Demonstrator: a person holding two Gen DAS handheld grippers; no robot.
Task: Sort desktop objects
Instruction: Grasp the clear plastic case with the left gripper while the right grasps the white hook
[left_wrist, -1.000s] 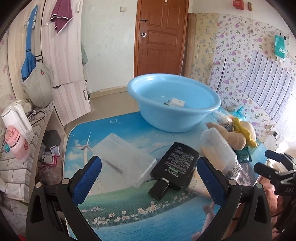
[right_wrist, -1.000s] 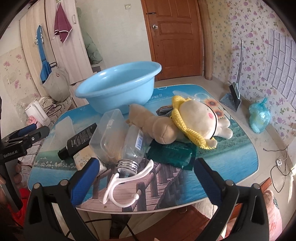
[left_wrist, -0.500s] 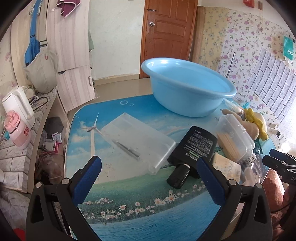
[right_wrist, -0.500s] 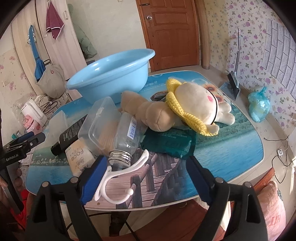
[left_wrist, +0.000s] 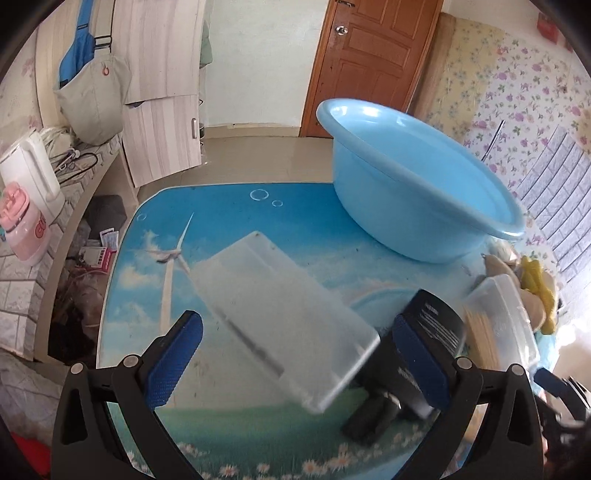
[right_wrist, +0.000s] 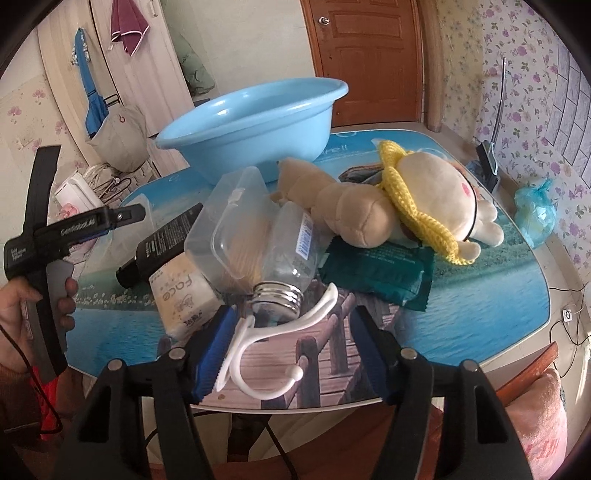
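We see bare worktop (left_wrist: 236, 214) left of the blue basin (left_wrist: 424, 206); the clear box (left_wrist: 280, 317) blocks its near side.

**Room Surroundings**

A brown wooden door (left_wrist: 373, 55) stands closed in the far wall. A grey bag (left_wrist: 92, 96) and a maroon towel (right_wrist: 127, 24) hang on the pale cabinet (left_wrist: 162, 81). A white kettle (left_wrist: 31, 170) stands on the side counter. Floral wallpaper (right_wrist: 532, 74) covers the right wall.

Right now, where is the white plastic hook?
In the right wrist view, the white plastic hook lies at the table's near edge, between the open right tool's fingers, touching the clear bottle's metal neck.
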